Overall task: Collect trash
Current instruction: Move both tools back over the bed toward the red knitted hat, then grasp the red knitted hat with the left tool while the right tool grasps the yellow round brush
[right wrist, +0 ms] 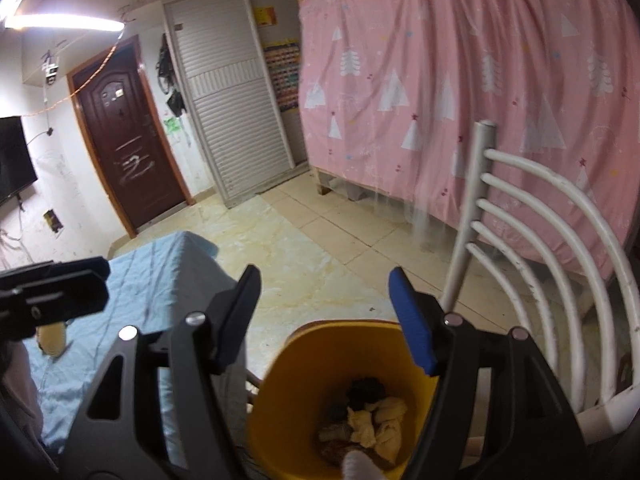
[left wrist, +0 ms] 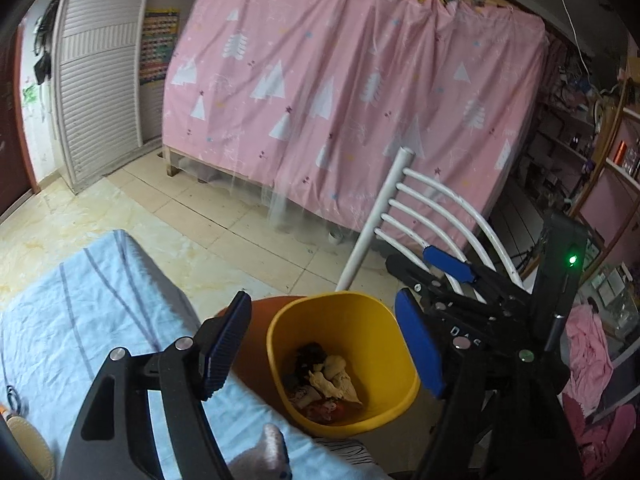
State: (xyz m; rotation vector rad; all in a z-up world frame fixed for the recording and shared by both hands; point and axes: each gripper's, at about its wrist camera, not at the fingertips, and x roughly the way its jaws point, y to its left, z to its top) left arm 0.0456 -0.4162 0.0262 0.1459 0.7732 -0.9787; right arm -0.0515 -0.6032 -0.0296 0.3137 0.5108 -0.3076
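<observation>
A pink curtain printed with white trees is hanging across the back of the room, and a pale tiled floor is stretching out in front of it toward a dark wooden door. A table under a light blue striped cloth is filling the lower left, its corner sitting just beside the yellow bin, while a white chair with curved slats is standing on the bin's other side, close to its rim. The bin is sitting low between table and chair, open at the top, and crumpled trash in cream, dark and reddish scraps is lying at its bottom. The left gripper is pointing down over the bin with its fingers spread apart and nothing between them. The right gripper is angling down over the same bin from the chair side, its fingers also spread and empty, and it is showing at the right in the left wrist view. Open floor is lying beyond the bin toward the curtain.
</observation>
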